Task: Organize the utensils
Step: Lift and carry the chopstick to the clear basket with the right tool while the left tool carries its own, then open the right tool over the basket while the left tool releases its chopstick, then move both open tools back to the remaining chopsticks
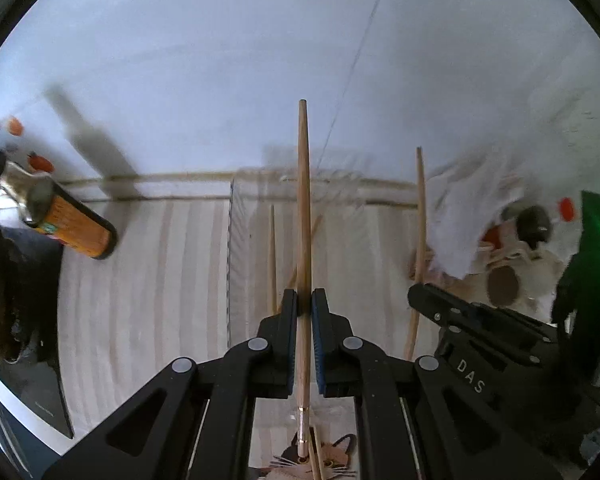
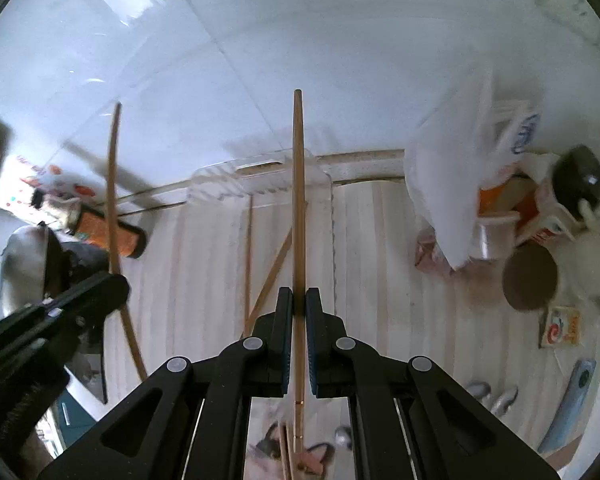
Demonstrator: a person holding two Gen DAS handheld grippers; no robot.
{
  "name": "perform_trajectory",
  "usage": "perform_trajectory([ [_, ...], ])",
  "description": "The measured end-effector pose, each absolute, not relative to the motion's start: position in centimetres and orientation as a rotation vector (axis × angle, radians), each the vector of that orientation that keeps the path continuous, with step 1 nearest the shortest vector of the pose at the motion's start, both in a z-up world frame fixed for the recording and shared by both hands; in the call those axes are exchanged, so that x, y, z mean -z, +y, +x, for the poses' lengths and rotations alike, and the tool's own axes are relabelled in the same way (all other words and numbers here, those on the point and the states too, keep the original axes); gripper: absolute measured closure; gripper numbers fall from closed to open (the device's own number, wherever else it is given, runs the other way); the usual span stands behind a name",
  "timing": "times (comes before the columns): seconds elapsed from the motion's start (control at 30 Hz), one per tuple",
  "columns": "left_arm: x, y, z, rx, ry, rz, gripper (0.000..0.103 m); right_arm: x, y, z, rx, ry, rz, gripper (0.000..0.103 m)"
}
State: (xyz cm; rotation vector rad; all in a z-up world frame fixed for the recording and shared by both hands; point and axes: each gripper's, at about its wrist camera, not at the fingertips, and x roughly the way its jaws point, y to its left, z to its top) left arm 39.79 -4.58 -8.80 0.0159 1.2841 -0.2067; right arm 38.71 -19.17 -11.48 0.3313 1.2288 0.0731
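Observation:
My left gripper [image 1: 305, 298] is shut on a wooden chopstick [image 1: 304, 200] that points straight ahead, above a clear plastic tray [image 1: 231, 248]. The tray holds two chopsticks [image 1: 272, 256]. My right gripper [image 2: 299, 298] is shut on another wooden chopstick [image 2: 298, 200], also above the clear tray [image 2: 256, 172], where two chopsticks [image 2: 247, 256] lie. The right gripper [image 1: 420, 300] with its chopstick [image 1: 421, 208] shows at the right of the left wrist view. The left gripper [image 2: 116, 280] with its chopstick [image 2: 112, 200] shows at the left of the right wrist view.
A pale striped wooden counter [image 1: 140, 280] meets a white tiled wall. An orange can [image 1: 80, 228] lies at the left by a dark pan [image 1: 4, 280]. White plastic bags [image 2: 448, 200] and packages crowd the right. A cat-face mat [image 2: 292, 456] lies below the grippers.

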Motion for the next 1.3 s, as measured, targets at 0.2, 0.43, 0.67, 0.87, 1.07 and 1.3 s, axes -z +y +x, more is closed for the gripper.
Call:
perform_trajectory([
  [0.2,12.2,-4.7,40.6,0.174,1.372,0.039,0.096,16.3,-18.9,41.7,-0.067,1.334,0.334,0.096],
  [0.43,10.6,-2.6,38.3,0.076,1.269,0.078,0.078,17.1,-19.1,40.4,-0.065,1.348,0.313,0.075],
  [0.67,8.0,-0.4,33.7,-0.023,1.092,0.118,0.016,14.0,-19.3,36.6,0.002,1.246,0.245,0.039],
  [0.87,7.7,1.5,29.9,-0.064,1.009,0.121,0.000,11.9,-19.7,31.5,0.043,1.120,0.235,0.024],
  [1.07,11.7,3.9,25.4,-0.119,1.093,0.137,0.000,14.2,-19.3,25.4,0.048,1.139,0.262,0.024],
  [1.3,19.1,6.4,20.2,-0.197,1.234,0.246,0.000,24.1,-15.5,19.7,-0.089,1.418,0.320,0.067],
])
